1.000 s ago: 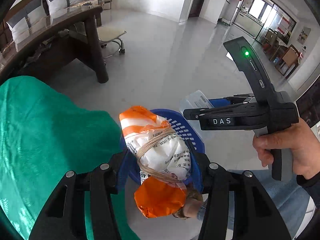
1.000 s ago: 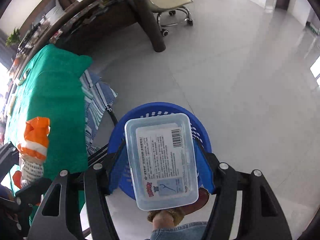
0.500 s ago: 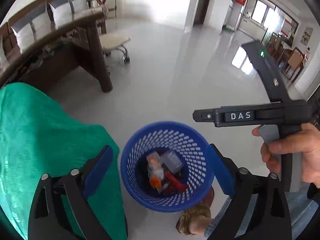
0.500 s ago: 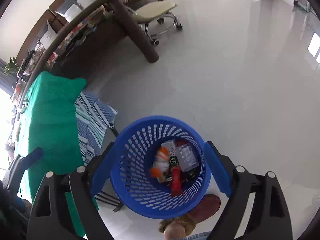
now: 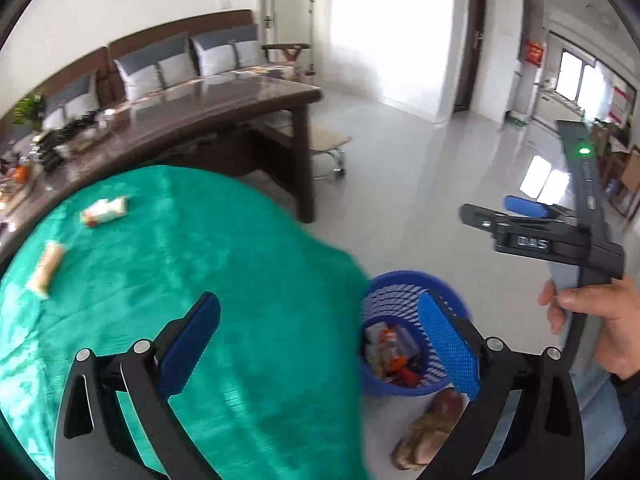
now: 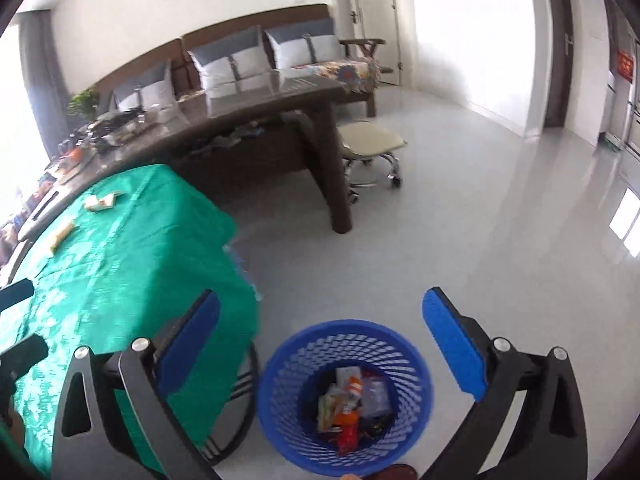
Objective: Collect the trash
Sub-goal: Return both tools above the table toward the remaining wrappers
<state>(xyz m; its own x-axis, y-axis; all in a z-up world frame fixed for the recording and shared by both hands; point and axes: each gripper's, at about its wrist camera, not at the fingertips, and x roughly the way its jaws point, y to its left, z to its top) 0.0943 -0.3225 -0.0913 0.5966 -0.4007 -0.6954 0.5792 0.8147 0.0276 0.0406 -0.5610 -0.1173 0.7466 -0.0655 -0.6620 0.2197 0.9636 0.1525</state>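
Two pieces of trash lie on the green tablecloth [image 5: 240, 280], far from the blue basket [image 6: 404, 344]: a tan wrapped bar [image 5: 46, 268] leftmost and a white-and-orange packet [image 5: 105, 211] a little nearer the basket. The left gripper [image 5: 320, 332] hangs over the cloth's edge beside the basket, fully spread and empty; its jaws have just been opening. The basket stands on the floor against the cloth, holding assorted wrappers [image 6: 352, 408]. The right gripper [image 6: 320, 332] hovers above it, wide apart, nothing between its pads, having just opened too.

basket [image 6: 412, 364] — blue lattice | tablecloth [image 5: 240, 280] — plain green | gripper pads [image 6: 454, 346] — blue
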